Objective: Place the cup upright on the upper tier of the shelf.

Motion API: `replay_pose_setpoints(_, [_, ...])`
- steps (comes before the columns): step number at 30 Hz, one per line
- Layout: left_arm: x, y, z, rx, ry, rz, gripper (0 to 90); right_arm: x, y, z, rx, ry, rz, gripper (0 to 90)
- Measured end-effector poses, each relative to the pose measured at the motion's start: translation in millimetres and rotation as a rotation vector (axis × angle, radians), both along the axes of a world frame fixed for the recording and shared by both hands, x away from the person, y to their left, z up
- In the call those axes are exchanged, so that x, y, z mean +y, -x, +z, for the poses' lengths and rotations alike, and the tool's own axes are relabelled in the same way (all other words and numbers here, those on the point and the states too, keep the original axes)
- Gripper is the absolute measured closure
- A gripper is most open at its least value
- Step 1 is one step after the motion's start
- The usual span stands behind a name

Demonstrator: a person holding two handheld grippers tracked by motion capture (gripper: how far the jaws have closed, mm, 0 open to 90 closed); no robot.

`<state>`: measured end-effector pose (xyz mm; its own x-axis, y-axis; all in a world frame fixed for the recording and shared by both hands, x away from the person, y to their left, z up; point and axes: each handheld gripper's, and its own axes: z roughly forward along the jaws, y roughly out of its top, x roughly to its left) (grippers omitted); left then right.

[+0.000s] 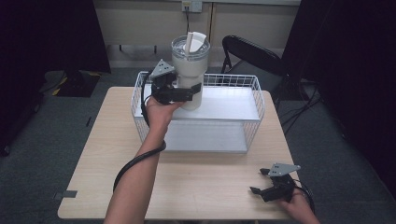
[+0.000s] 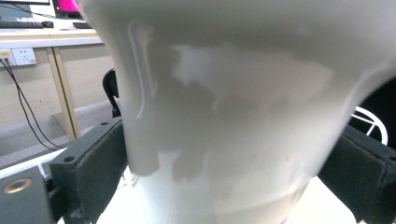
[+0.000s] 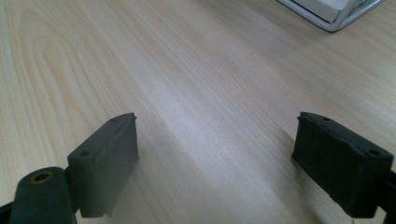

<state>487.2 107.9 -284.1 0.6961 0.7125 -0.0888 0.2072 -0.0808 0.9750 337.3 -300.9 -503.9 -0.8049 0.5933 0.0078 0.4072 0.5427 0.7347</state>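
A tall white tumbler [image 1: 189, 70] with a clear lid and a white straw stands upright over the white wire basket [image 1: 252, 100]. My left gripper [image 1: 184, 93] is shut on the tumbler's lower body, one jaw on each side. In the left gripper view the tumbler [image 2: 233, 116] sits between both pads [image 2: 95, 172], which press on its sides. Whether its base rests on the basket floor or hangs just above it I cannot tell. My right gripper [image 1: 266, 184] rests open near the table's front right corner, with bare wood between its pads [image 3: 105, 163].
The basket sits at the back middle of the light wooden table [image 1: 201, 182]. Behind the table stands a black folding chair [image 1: 252, 53]. A corner of the basket [image 3: 334, 14] shows at the top of the right gripper view.
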Motion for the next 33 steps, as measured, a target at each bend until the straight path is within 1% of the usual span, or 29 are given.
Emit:
replay_pose_setpoints(1, [2.4, 1.0, -1.3, 0.013, 0.007, -0.006, 6.9, 0.0, 0.0, 0.0, 0.000, 0.000, 0.000, 13.0])
replay_pose_setpoints(5, [6.6, 4.0, -3.6, 0.019, 0.019, -0.008, 6.8, -0.1, 0.2, 0.0, 0.001, 0.000, 0.000, 13.0])
replay_pose_setpoints(7, [8.0, 5.5, -3.3, 0.021, 0.014, -0.009, 7.1, -0.2, 0.3, 0.0, 0.001, 0.000, 0.000, 13.0])
replay_pose_setpoints(10, [12.3, 9.2, -1.4, 0.026, 0.024, -0.005, 7.8, -0.2, 0.4, 0.0, 0.001, -0.001, 0.000, 13.0])
replay_pose_setpoints(12, [13.5, 10.1, -0.8, 0.028, 0.019, -0.007, 8.9, -0.3, 0.4, 0.0, 0.001, -0.001, 0.000, 13.0])
replay_pose_setpoints(13, [16.7, 11.9, -0.5, 0.034, 0.010, -0.003, 9.1, -0.3, 0.3, 0.0, 0.001, -0.001, 0.000, 13.0])
replay_pose_setpoints(15, [20.9, 14.2, -0.1, 0.035, 0.014, -0.001, 9.4, -0.3, 0.4, 0.0, 0.002, -0.001, 0.000, 12.9])
replay_pose_setpoints(18, [25.7, 16.9, 0.9, 0.033, 0.006, 0.009, 10.4, -0.3, 0.3, 0.0, 0.001, -0.001, 0.001, 13.0])
replay_pose_setpoints(20, [30.0, 19.7, 1.2, 0.039, 0.001, 0.008, 11.0, -0.3, 0.4, 0.0, 0.001, -0.001, 0.000, 13.0])
replay_pose_setpoints(22, [34.1, 21.9, 0.5, 0.042, 0.006, 0.012, 11.1, -0.3, 0.3, 0.0, 0.001, 0.000, 0.001, 13.0])
replay_pose_setpoints(24, [37.7, 24.7, 0.3, 0.039, 0.000, 0.023, 11.7, -0.2, 0.4, 0.0, 0.000, 0.000, 0.000, 13.0])
replay_pose_setpoints(26, [40.3, 27.2, -0.2, 0.043, -0.013, 0.014, 12.6, -0.2, 0.5, -0.1, -0.001, 0.000, 0.000, 13.0])
replay_pose_setpoints(27, [41.2, 29.2, -0.1, 0.040, -0.024, 0.017, 12.7, -0.2, 0.5, -0.1, -0.001, 0.000, 0.000, 13.0])
replay_pose_setpoints(29, [42.9, 33.3, 0.6, 0.034, -0.042, 0.006, 14.3, -0.3, 0.5, 0.0, 0.000, 0.000, 0.000, 13.0])
replay_pose_setpoints(31, [44.9, 36.7, 0.4, 0.039, -0.051, 0.005, 14.6, -0.3, 0.4, 0.0, 0.000, 0.000, 0.000, 13.0])
replay_pose_setpoints(33, [47.5, 39.9, 0.2, 0.040, -0.049, -0.005, 14.7, -0.3, 0.5, 0.0, 0.001, 0.000, 0.000, 13.0])
